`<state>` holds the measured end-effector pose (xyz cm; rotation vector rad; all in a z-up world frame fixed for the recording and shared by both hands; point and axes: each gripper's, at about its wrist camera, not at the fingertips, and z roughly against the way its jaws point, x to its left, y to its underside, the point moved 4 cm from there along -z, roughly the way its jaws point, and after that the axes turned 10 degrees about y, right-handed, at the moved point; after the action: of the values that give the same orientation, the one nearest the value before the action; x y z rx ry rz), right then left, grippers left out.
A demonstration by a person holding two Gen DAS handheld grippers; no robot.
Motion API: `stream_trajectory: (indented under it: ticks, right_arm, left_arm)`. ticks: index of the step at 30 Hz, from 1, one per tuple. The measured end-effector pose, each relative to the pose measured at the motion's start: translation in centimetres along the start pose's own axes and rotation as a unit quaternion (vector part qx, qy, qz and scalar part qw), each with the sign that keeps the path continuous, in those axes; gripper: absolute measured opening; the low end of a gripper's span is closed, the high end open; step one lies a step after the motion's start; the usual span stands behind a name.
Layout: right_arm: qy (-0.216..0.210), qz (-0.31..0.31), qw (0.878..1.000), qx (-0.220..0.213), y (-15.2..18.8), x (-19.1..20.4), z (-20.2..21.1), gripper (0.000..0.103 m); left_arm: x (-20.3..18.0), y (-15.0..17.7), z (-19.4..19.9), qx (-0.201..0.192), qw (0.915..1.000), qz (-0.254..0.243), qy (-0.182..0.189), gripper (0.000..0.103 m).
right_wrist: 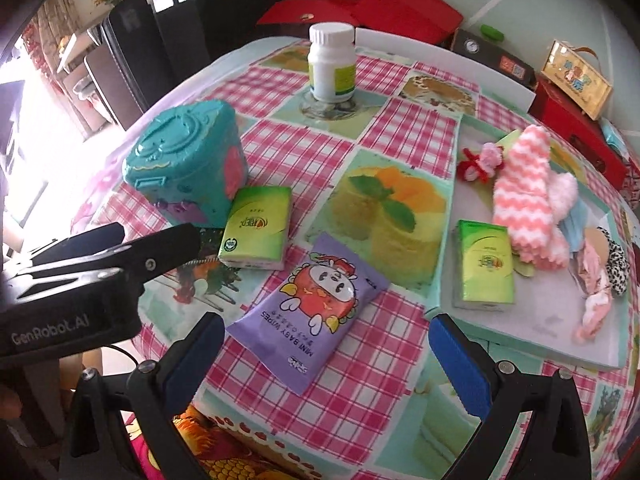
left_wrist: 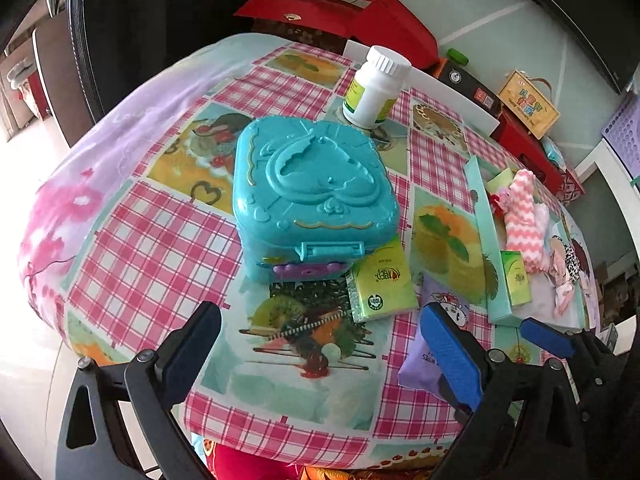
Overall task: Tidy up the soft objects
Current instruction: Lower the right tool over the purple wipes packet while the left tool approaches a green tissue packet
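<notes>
A purple baby-wipes pack point(right_wrist: 316, 312) lies flat on the tablecloth, just ahead of my open right gripper point(right_wrist: 328, 360), which holds nothing. A green tissue pack point(right_wrist: 256, 232) leans against a teal plastic case point(right_wrist: 188, 168). In the left wrist view that case point(left_wrist: 312, 196) and tissue pack point(left_wrist: 380, 284) sit ahead of my open, empty left gripper point(left_wrist: 320, 344). The wipes pack point(left_wrist: 420, 360) is partly hidden behind its right finger. A pale tray point(right_wrist: 532, 328) at the right holds another green tissue pack point(right_wrist: 486, 264), a pink-and-white zigzag towel point(right_wrist: 528, 200) and small fabric pieces.
A white pill bottle point(right_wrist: 332, 64) stands at the table's far side. Red boxes point(right_wrist: 360, 8) and a small yellow gift box point(right_wrist: 576, 76) crowd the back and right. My left gripper point(right_wrist: 158, 232) reaches in from the left beside the teal case. The table's edge is close below both grippers.
</notes>
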<state>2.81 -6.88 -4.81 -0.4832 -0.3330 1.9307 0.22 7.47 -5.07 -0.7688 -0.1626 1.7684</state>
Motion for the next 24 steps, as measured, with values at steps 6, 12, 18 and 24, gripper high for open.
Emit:
stream_trajectory:
  ticks: [6, 12, 18, 24]
  right_arm:
    - [-0.001, -0.002, 1.000, 0.018, -0.3, 0.2, -1.4, 0.103]
    - [-0.003, -0.006, 0.999, 0.035, -0.7, 0.5, -2.7, 0.103]
    - [-0.005, -0.010, 0.999, 0.050, -1.4, 0.8, -4.2, 0.103]
    - [0.000, -0.019, 0.998, 0.065, -2.0, 0.7, -5.7, 0.103]
  left_arm:
    - [0.5, -0.1, -0.9, 0.013, 0.9999, 0.001, -0.002, 0.100]
    - [1.2, -0.4, -1.3, 0.029, 0.9994, 0.017, 0.011, 0.100]
    - [1.1, -0.7, -1.8, 0.040, 0.9988, 0.021, 0.020, 0.100]
    - [0.6, -0.9, -2.7, 0.052, 0.9982, 0.020, 0.023, 0.100]
